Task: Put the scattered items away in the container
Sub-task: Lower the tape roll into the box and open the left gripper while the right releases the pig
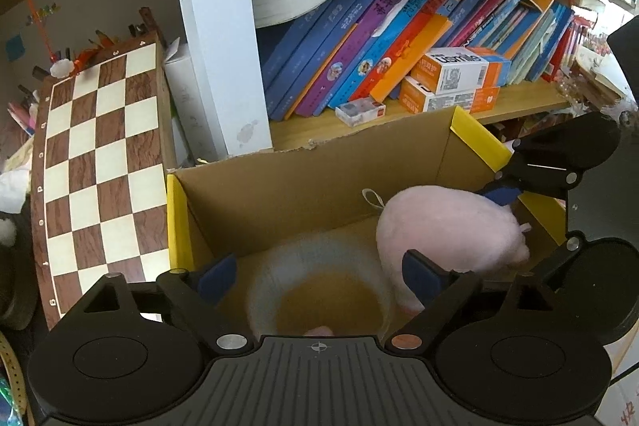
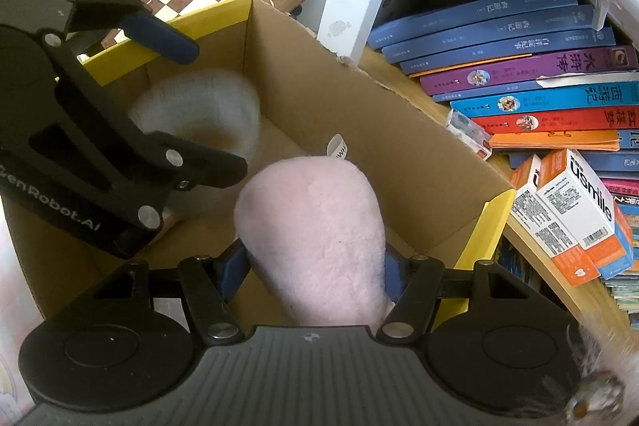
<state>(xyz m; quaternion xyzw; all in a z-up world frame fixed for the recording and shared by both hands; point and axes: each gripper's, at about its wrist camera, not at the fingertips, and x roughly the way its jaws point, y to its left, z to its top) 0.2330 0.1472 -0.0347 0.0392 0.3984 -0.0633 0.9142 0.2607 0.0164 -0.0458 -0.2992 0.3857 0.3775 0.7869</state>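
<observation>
1. The right gripper (image 2: 313, 272) is clamped on a pink plush toy (image 2: 315, 226), whose body is pinched between the blue pads (image 2: 233, 268) low over the near end of the cardboard box (image 2: 359, 106).
2. The left gripper (image 1: 319, 272) is spread wide with nothing between its pads, poised above the box's left end.
3. A blurred white ring-shaped item (image 1: 319, 266) is seen inside the box, just beside the plush toy, toward the left corner.
4. The box's side flaps are edged in yellow (image 1: 177, 222).
5. A chessboard (image 1: 100, 162) is leaned against the box's left edge.
6. Behind the box's far wall, leaning books (image 1: 379, 38) and orange-and-white cartons (image 1: 455, 72) are kept on a wooden shelf (image 1: 519, 98).
</observation>
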